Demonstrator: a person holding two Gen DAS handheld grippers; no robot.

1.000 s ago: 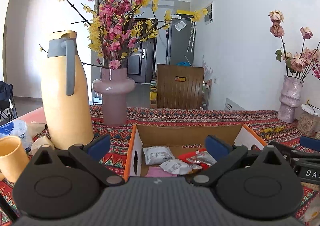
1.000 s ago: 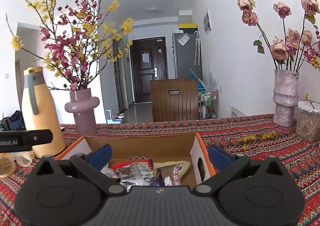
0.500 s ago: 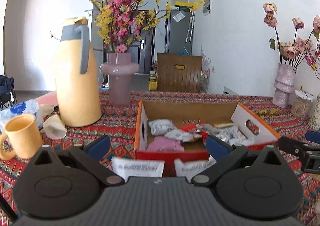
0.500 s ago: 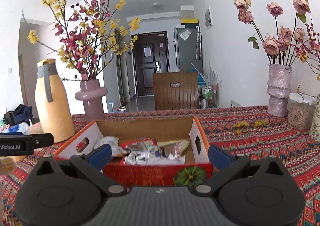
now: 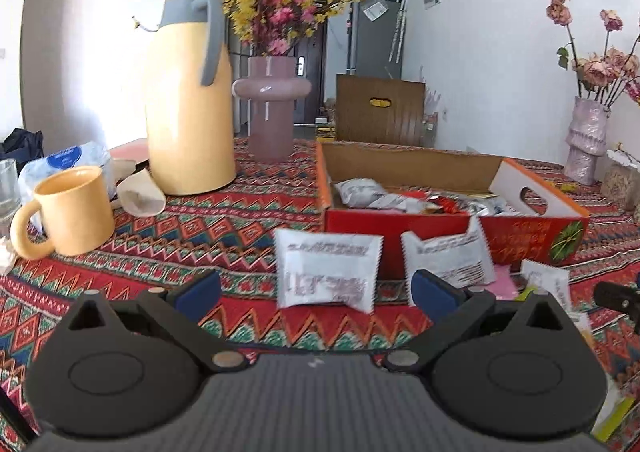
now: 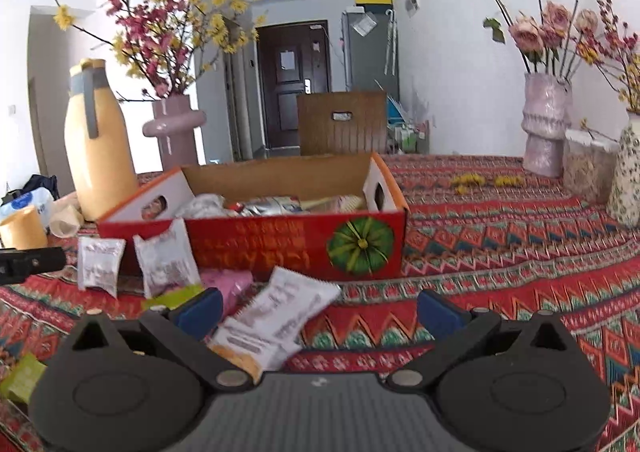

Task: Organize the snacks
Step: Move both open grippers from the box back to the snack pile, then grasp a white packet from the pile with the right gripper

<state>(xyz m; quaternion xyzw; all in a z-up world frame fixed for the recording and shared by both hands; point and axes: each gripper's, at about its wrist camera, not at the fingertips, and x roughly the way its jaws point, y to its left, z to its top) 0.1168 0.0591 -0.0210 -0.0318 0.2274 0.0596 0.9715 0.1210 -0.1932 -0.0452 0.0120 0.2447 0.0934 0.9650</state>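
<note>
Both the left gripper [image 5: 314, 292] and right gripper [image 6: 318, 306] are held spread and empty before loose snack packets [image 5: 328, 272], ready for boxing in the red carton [image 6: 280, 248].

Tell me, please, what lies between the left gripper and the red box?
In the left wrist view, a white packet stands between the left gripper and the red box.

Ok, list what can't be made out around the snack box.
- Print on the silver packet: left wrist view, blurred.
- Snacks deep in the red snack box: right wrist view, front wall hides them.
- Pink packet: right wrist view, silver packets partly cover it.
- Green packet: right wrist view, right tongs body covers it.
</note>
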